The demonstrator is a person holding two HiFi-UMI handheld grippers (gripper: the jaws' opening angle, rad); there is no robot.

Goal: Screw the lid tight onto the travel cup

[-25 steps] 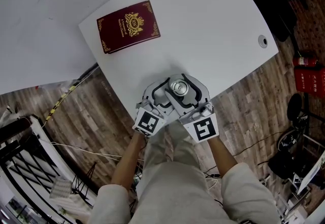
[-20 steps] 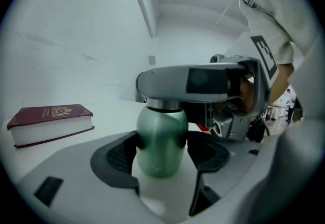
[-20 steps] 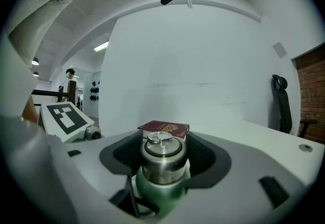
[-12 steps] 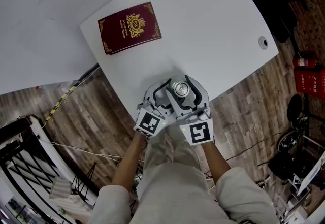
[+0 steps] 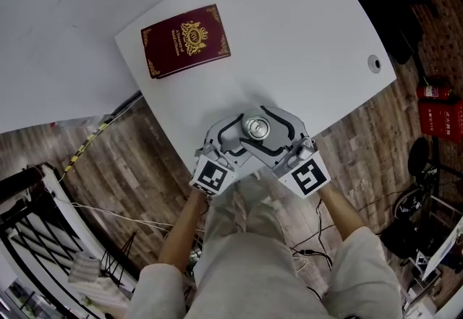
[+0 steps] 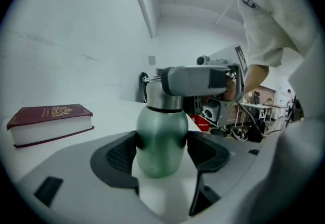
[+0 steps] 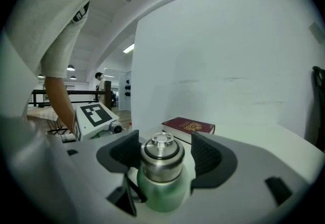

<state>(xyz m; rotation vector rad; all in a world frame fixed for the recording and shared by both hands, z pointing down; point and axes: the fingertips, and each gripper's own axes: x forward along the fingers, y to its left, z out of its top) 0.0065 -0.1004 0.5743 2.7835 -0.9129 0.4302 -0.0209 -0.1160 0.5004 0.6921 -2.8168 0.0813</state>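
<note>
The travel cup stands near the white table's (image 5: 304, 35) front edge, with a green body (image 6: 160, 141) and a steel lid (image 5: 255, 126) on top. My left gripper (image 6: 161, 154) is shut on the green body, both pads pressed against its sides. My right gripper (image 7: 163, 154) is up at the lid (image 7: 162, 153), a pad on each side; its jaws have just been opening, and a gap shows by the right pad (image 7: 203, 154). In the left gripper view one right-gripper finger (image 6: 195, 80) crosses in front of the lid. From the head view both grippers meet at the cup, the left gripper (image 5: 244, 135) from the lower left and the right gripper (image 5: 265, 128) from the lower right.
A dark red book (image 5: 186, 39) lies flat on the far left of the table. A round cable hole (image 5: 373, 62) sits near the right edge. The cup is close to the table's front edge, with wooden floor, cables and red fire extinguishers (image 5: 441, 108) beyond.
My right gripper has swung round the lid, its marker cube shifting to the right, and its jaws stand wider. The left gripper and the cup have stayed put.
</note>
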